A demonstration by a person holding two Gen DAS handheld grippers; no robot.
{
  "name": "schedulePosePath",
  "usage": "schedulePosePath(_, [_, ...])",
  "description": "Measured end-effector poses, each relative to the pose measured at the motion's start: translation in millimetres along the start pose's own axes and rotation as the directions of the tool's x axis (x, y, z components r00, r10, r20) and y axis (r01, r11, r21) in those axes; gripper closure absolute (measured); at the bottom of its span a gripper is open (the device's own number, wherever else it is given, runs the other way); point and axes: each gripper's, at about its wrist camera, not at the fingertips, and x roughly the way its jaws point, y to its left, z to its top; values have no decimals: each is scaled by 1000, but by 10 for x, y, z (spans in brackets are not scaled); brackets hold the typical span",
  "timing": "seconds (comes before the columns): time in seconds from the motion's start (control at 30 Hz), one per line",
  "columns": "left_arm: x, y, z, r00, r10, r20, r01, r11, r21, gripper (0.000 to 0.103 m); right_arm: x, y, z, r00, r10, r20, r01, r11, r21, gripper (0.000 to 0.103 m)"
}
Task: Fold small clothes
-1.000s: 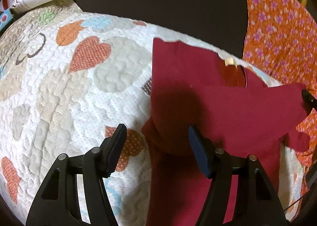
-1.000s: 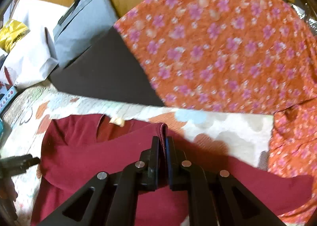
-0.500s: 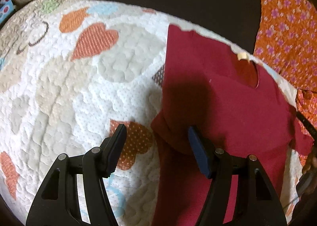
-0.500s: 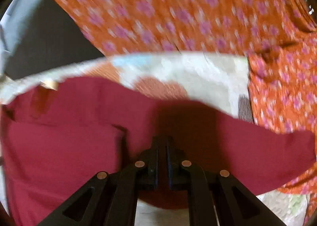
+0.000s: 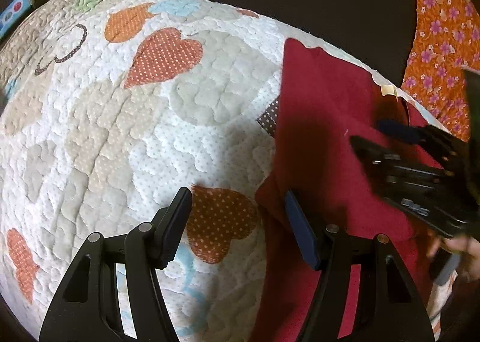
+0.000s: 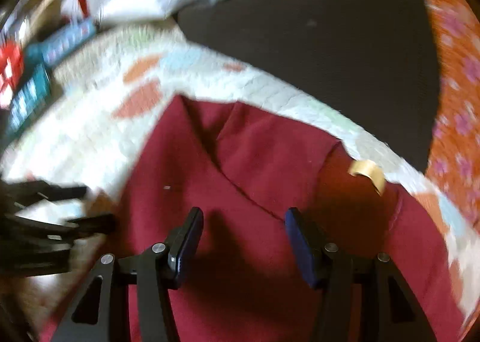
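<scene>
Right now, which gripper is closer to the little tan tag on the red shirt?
Right. The right gripper hangs over the red shirt just below the tag; the left gripper straddles the shirt's far edge.

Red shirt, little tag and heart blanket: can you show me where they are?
Red shirt [image 6: 264, 162], right wrist view, folded front.
Tag [image 6: 367, 172], right wrist view, tan loop at the collar.
Heart blanket [image 5: 168, 55], left wrist view, orange dotted heart.

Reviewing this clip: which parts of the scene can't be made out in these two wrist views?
- Red garment: lower part cut off by the bottom edge and hidden by gripper frames in both views.
- Neck label: print too blurred, right wrist view.
- Boxes at left: motion blur.
- Right gripper: smeared, left wrist view.
</scene>
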Motion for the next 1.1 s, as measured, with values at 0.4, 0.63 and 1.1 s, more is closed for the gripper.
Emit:
schedulePosePath(0.4, [-205,164,127,997,-20,73,27,996,-91,39,-252,-67,46,993,-76,86,77,997,-5,100])
schedulePosePath(0.63, [-94,-15,83,999,-13,41,14,1000,-26,39,17,-213,12,991,-133,33,127,981,149,100])
schedulePosePath(1.1, [-14,-267,43,998,-37,56,34,998,52,39,-1151,-1603,-1512,939,-332,-88,330,802,499,58])
